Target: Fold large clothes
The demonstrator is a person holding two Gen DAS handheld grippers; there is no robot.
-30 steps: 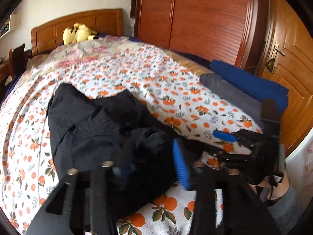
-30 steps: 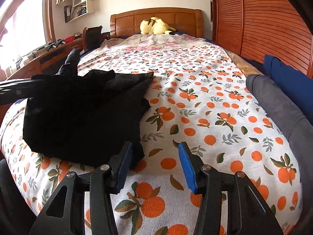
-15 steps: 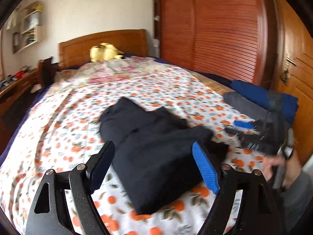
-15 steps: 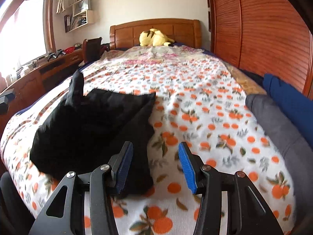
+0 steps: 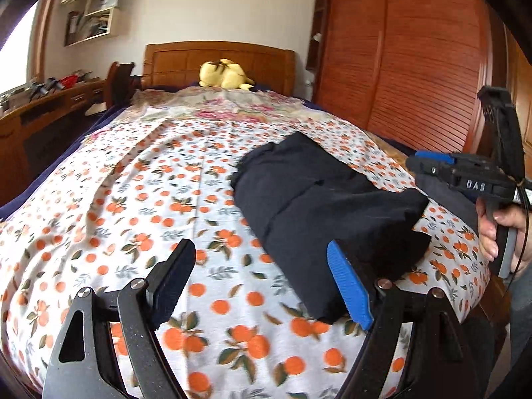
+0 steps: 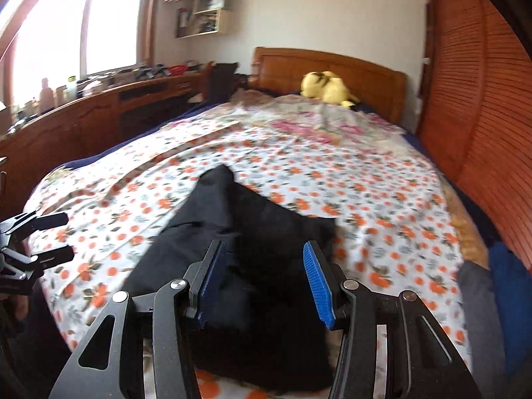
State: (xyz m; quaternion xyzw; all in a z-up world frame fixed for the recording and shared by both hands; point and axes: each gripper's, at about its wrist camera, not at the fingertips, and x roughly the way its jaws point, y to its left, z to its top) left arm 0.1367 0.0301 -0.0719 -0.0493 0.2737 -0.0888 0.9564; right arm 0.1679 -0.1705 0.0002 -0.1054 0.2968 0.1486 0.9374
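Observation:
A black garment [image 5: 319, 206] lies folded in a thick bundle on the orange-print bedsheet [image 5: 133, 206], near the foot of the bed. It also shows in the right wrist view [image 6: 252, 242]. My left gripper [image 5: 262, 282] is open and empty, above the sheet to the left of the bundle. My right gripper [image 6: 262, 276] is open and empty, just over the near end of the bundle. The right gripper also shows in the left wrist view [image 5: 465, 179], held in a hand. The left gripper shows at the left edge of the right wrist view [image 6: 40, 239].
A yellow plush toy [image 5: 226, 74] sits by the wooden headboard [image 5: 219, 60]. A grey folded garment [image 6: 478, 312] and a blue one [image 6: 512, 286] lie at the bed's right edge. A wooden wardrobe [image 5: 415, 66] stands on the right, a desk [image 6: 99, 109] on the left.
My left gripper let go of the black garment, opened, and drew back to the left. The bundle now lies flat on the bed. My right gripper swung left over its near end.

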